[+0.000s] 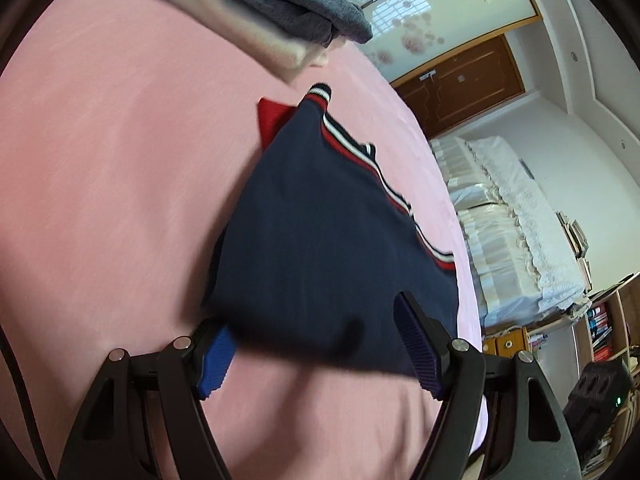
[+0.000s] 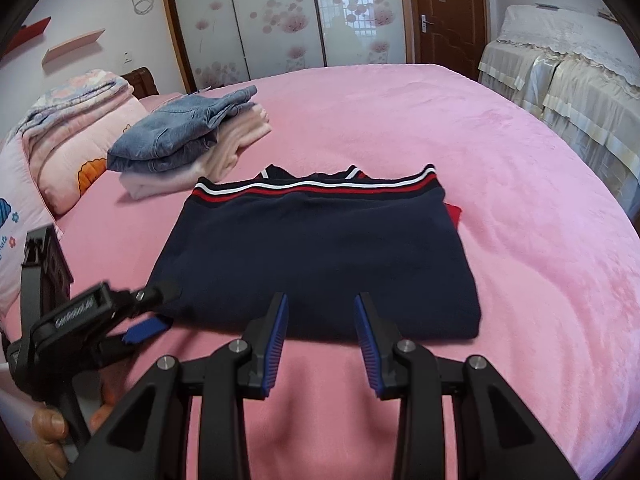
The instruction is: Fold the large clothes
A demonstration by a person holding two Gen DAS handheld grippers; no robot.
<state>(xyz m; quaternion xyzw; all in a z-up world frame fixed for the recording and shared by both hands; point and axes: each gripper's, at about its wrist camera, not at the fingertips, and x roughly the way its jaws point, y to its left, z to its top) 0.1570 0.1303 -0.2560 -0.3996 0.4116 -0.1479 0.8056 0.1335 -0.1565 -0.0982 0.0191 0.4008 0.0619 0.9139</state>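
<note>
A navy sweater point(image 2: 320, 256) with red and white striped trim lies folded into a rectangle on the pink bed point(image 2: 520, 240); a red part pokes out at its right edge. My right gripper point(image 2: 320, 320) is open and empty just in front of the sweater's near edge. My left gripper point(image 2: 154, 312) is open at the sweater's near left corner; in the left wrist view the sweater point(image 1: 320, 232) fills the space between its spread fingers point(image 1: 216, 352), the left one partly under the cloth.
A folded stack with blue jeans point(image 2: 180, 136) on top of a pale pink garment sits at the back left. Pillows and a quilt point(image 2: 60, 132) lie at the far left. A lace-covered sofa point(image 2: 560, 80) stands right of the bed.
</note>
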